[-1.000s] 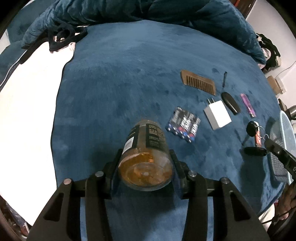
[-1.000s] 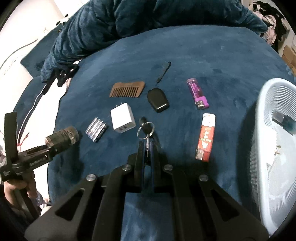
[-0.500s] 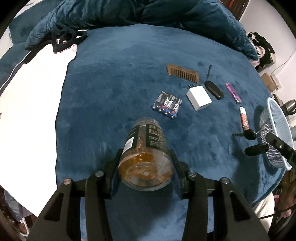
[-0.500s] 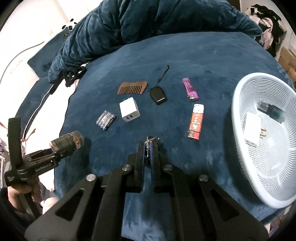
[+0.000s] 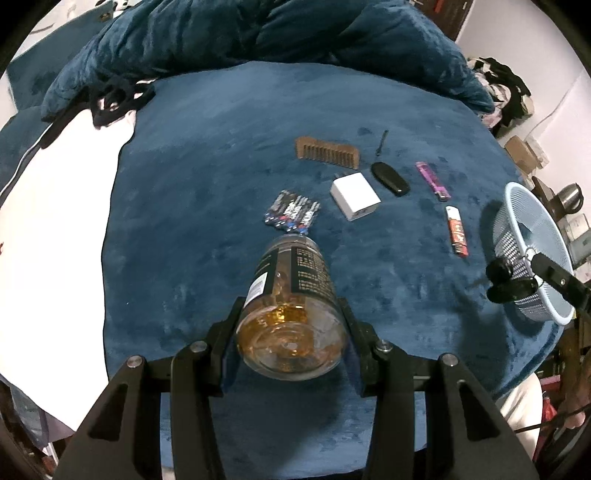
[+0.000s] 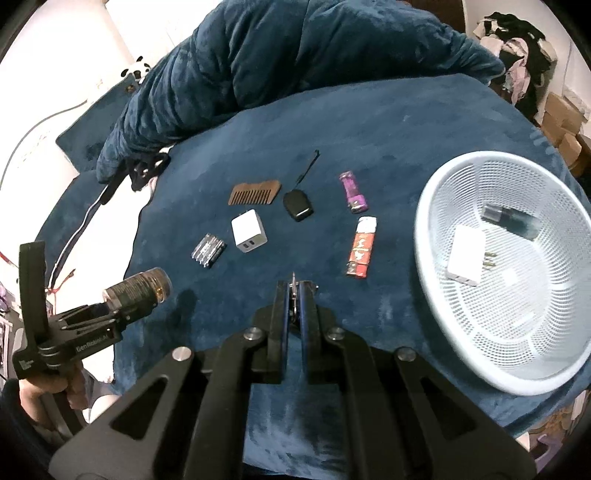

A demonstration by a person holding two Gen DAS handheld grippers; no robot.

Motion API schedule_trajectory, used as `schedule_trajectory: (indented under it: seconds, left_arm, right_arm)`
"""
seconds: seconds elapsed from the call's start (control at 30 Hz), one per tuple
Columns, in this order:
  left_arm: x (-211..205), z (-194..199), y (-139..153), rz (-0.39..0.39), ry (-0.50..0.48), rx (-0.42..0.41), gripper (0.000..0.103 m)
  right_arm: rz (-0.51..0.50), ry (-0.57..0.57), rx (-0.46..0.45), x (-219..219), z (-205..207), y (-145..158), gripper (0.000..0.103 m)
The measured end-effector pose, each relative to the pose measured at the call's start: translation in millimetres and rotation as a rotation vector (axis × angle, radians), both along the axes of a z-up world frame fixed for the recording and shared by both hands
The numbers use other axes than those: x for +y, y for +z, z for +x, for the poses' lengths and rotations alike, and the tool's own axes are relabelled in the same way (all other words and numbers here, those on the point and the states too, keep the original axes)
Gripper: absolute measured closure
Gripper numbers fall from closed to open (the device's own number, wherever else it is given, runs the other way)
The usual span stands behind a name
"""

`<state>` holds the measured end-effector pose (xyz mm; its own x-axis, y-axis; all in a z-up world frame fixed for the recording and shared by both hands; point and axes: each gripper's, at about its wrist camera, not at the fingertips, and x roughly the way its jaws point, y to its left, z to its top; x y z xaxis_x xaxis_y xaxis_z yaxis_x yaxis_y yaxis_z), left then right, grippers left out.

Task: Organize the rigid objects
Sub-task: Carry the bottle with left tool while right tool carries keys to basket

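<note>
Left of the pale blue mesh plastic basket [image 6: 436, 206], above the blue plush blanket [image 5: 221, 147], left gripper [image 5: 291, 314] clamps a clear amber-filled jar [image 5: 291, 295]; right gripper [image 6: 294, 295] pinches a black key bunch [image 5: 506, 280].

The left gripper's [image 5: 291, 314] fingers [image 5: 229, 325] clamp an amber jar [image 5: 291, 306].

A rumpled dark-blue quilt [image 6: 295, 55] lies heaped at the bed's far edge; cardboard boxes [image 6: 565, 122] and piled clothes [image 6: 517, 29] crowd the room's corner.
</note>
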<state>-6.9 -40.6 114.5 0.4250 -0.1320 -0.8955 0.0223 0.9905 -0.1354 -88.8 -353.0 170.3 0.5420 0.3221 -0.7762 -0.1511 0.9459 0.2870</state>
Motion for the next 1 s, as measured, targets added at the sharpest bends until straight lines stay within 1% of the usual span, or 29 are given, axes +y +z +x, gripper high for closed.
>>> schedule_trajectory:
  seconds: [0.3, 0.47, 0.63, 1.0]
  left_arm:
    - [-26, 1, 18, 0.005, -0.047, -0.029, 0.056]
    - [-48, 4, 30, 0.008, -0.087, -0.050, 0.056]
    - [-76, 10, 43, 0.001, -0.133, -0.071, 0.056]
    - [-146, 22, 64, -0.023, -0.243, -0.102, 0.056]
  right_arm:
    - [0.021, -0.052, -0.051, -26, -8, 21, 0.097]
    - [0.029, -0.087, -0.075, -45, -9, 31, 0.097]
    - [0.028, -0.124, -0.096, -66, -11, 40, 0.097]
    - [0.037, -0.209, -0.112, -114, -12, 47, 0.097]
